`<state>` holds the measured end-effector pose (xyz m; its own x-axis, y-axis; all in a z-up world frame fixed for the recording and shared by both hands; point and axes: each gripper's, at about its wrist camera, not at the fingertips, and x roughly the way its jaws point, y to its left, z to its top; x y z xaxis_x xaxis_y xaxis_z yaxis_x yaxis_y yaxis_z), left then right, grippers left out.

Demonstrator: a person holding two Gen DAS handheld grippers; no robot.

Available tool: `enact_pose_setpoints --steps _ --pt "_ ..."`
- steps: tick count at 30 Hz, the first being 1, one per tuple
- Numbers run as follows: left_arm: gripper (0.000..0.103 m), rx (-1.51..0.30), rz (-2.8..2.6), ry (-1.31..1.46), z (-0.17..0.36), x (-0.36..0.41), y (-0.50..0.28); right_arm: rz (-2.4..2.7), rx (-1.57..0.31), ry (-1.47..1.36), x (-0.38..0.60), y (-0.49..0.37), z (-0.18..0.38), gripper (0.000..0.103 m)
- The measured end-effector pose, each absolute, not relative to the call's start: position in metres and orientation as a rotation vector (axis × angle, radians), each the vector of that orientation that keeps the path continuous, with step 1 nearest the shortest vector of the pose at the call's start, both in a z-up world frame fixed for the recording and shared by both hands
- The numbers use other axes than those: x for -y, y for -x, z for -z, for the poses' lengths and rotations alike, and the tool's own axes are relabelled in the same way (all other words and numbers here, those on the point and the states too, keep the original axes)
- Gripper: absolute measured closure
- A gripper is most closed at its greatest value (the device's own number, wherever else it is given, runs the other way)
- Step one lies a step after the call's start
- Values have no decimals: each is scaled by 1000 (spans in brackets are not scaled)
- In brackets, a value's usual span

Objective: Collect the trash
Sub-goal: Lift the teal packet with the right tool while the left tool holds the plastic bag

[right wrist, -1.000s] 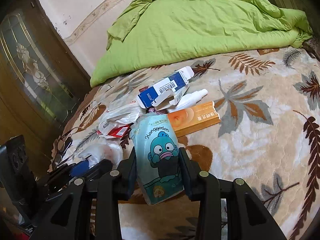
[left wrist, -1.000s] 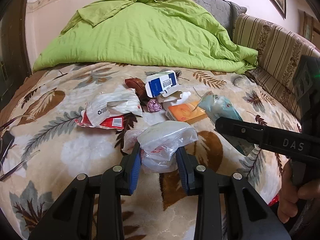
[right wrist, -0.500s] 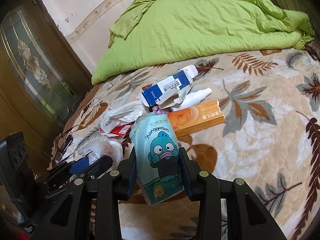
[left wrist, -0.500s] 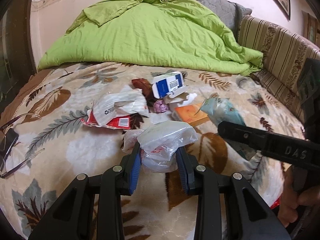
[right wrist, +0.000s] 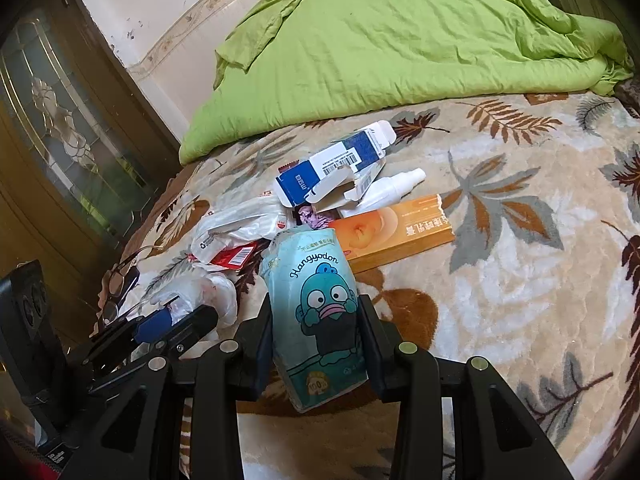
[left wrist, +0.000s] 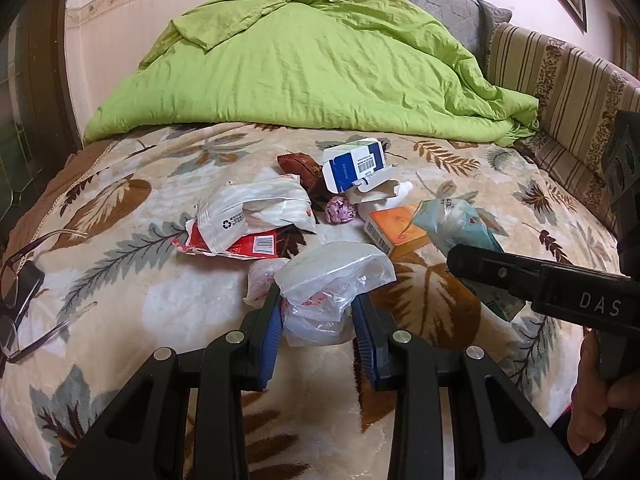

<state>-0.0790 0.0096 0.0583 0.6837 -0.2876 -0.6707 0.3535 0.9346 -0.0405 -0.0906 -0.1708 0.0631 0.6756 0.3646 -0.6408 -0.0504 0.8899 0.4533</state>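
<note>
Left tongs (left wrist: 316, 312) clench a crumpled clear plastic bag (left wrist: 332, 280), right tongs (right wrist: 316, 336) a teal Hangyodon tissue pack (right wrist: 316, 312), beside boxes (right wrist: 336, 172) littering the bed (right wrist: 520, 280).

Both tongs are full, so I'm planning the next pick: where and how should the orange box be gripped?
Grip the orange box across its narrow width, near the torn right end, coming from above. It lies flat on the bedspread and that end is clear, while its left end sits close against the white bottle and purple wad.

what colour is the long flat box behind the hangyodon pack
Orange, with a peach picture; the long box shows best in the right wrist view.
</note>
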Motion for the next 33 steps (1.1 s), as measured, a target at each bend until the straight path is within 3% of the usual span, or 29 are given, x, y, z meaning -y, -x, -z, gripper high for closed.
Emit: enact_pose_setpoints --steps 33 --pt "70 -729 404 -70 -60 -14 78 -247 -791 -467 175 93 -65 62"
